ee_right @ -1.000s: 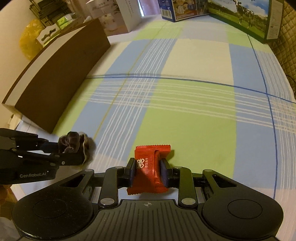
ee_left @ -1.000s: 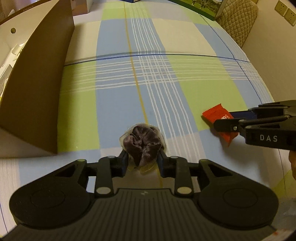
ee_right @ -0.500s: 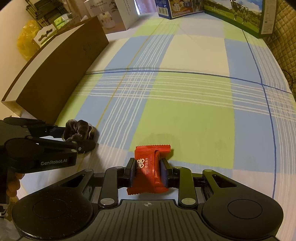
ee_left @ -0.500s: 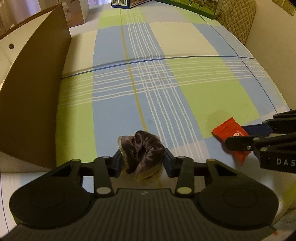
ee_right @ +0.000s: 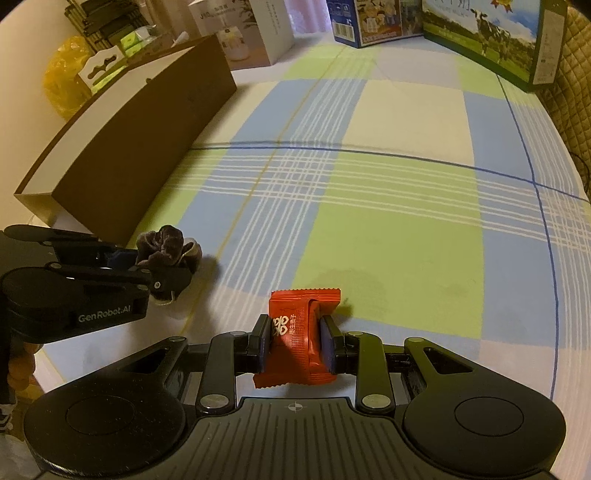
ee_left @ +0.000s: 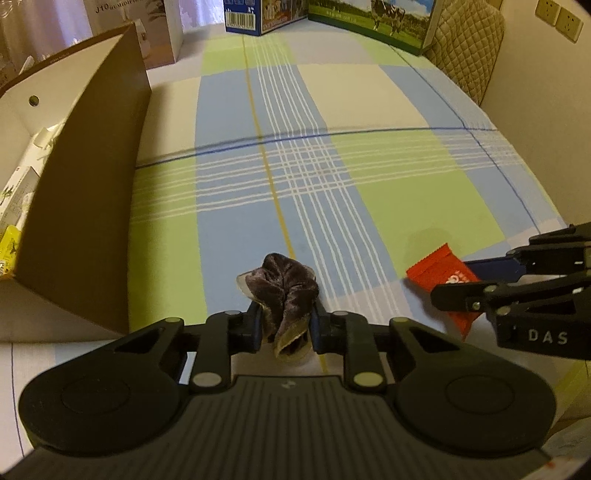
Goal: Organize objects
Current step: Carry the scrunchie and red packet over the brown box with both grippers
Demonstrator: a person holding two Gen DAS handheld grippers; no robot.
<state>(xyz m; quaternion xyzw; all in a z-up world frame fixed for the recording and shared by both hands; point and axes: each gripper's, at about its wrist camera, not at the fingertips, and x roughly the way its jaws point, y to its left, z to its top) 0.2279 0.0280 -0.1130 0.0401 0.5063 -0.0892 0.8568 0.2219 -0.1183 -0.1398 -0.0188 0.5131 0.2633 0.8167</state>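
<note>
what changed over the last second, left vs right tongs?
The left tongs closed on the purple scrunchie, which was loosely between the fingers a second ago and is now pinched and bunched up. The right tongs stayed shut on the red snack packet, unmoved. The brown box and the plaid cloth are as before.

Surface: bed or table, uncertain, under a plaid cloth (ee_left: 369,206) in blue, green and cream. On it: open brown box (ee_left: 85,206); beyond the box, white carton (ee_right: 273,29), blue carton (ee_right: 365,18), cow-printed carton (ee_right: 491,37).
</note>
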